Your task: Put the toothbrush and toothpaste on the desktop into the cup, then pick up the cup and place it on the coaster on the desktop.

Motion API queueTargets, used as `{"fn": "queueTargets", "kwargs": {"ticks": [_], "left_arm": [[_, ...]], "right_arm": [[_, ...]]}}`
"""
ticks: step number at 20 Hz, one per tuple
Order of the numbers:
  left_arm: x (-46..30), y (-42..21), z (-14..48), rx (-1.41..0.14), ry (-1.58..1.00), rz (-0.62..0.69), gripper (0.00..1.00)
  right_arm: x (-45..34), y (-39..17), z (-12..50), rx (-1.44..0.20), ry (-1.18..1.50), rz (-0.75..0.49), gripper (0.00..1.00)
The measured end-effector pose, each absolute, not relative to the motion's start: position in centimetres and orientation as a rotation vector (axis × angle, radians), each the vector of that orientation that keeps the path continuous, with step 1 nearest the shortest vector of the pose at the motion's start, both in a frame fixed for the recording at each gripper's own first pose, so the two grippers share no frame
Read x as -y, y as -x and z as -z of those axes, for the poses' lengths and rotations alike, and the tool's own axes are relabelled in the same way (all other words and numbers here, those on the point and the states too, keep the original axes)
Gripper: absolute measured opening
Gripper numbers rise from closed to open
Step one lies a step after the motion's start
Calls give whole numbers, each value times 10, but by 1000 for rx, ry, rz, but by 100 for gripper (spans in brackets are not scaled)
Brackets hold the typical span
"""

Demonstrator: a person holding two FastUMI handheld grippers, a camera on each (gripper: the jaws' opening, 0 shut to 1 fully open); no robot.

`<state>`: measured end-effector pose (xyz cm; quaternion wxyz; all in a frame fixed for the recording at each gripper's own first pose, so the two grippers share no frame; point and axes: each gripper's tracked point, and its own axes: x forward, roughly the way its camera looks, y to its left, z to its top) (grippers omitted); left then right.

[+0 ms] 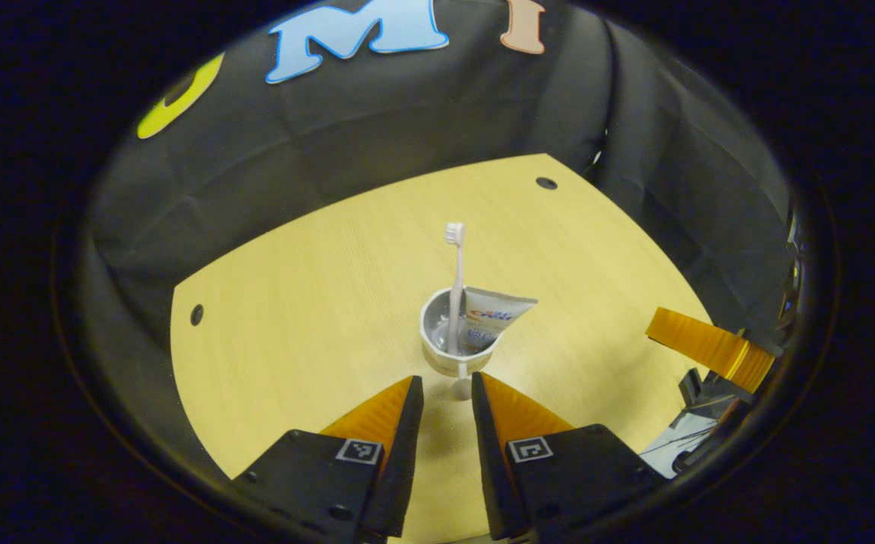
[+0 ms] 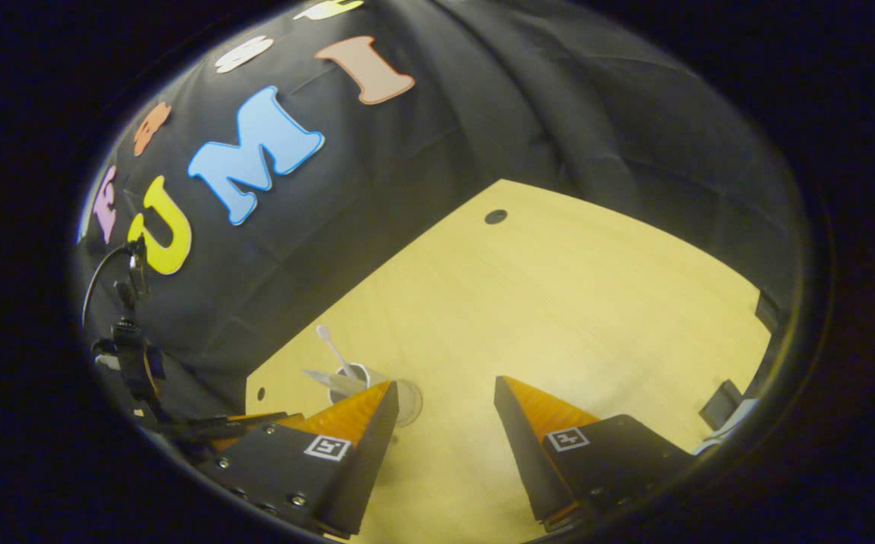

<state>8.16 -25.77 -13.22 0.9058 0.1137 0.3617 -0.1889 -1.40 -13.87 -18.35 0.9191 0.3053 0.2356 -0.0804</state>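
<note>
in the left gripper view my left gripper [image 1: 446, 397] sits at six o'clock, its two fingers parted by a narrow gap and gripping nothing. just beyond the tips, toward twelve o'clock, stands the cup [image 1: 452, 347] on the wooden desktop [image 1: 316, 302]. the cup is pale and upright, and something small, round and clear shows at its foot right between my fingertips; i cannot tell from here whether that is the coaster. the toothbrush [image 1: 456, 279] stands in the cup, handle down, its bristle head at twelve o'clock above the rim. the toothpaste [image 1: 492, 317] tube is in the cup too, leaning over the rim toward two o'clock. at four o'clock, near the desktop's edge, one finger of my right gripper [image 1: 709, 346] reaches in, well apart from the cup.

in the right gripper view my right gripper [image 2: 445, 397] is at six o'clock with its fingers spread wide and nothing between them. the cup [image 2: 350, 381] shows at about eight o'clock, partly behind my left-hand fingertip, with the toothbrush [image 2: 332, 349] slanting out of it toward eleven o'clock. a clear round disc [image 2: 409, 400] lies on the desktop [image 2: 558, 302] just beside the cup, toward three o'clock from it; whether the cup's base touches it i cannot tell. dark hardware [image 2: 131, 355] hangs at nine o'clock against the booth wall.
</note>
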Motion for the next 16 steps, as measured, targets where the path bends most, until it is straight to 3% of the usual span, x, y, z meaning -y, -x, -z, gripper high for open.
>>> {"fn": "queueTargets", "kwargs": {"ticks": [6, 10, 11, 12, 16], "left_arm": [[211, -79, 34, -374, -117, 310, 46], [168, -70, -19, -181, -38, 187, 46], [158, -67, -32, -136, -22, 154, 53], [149, -62, -46, -96, -12, 129, 43], [130, -50, -91, 85, -2, 66, 51]], "right_arm": [[127, 7, 101, -314, -400, 109, 79], [113, -1, 48, -187, -247, 77, 79], [109, -3, 34, -148, -218, 68, 79], [103, -5, 22, -118, -190, 58, 79], [86, -7, -8, -29, -114, 40, 79]]}}
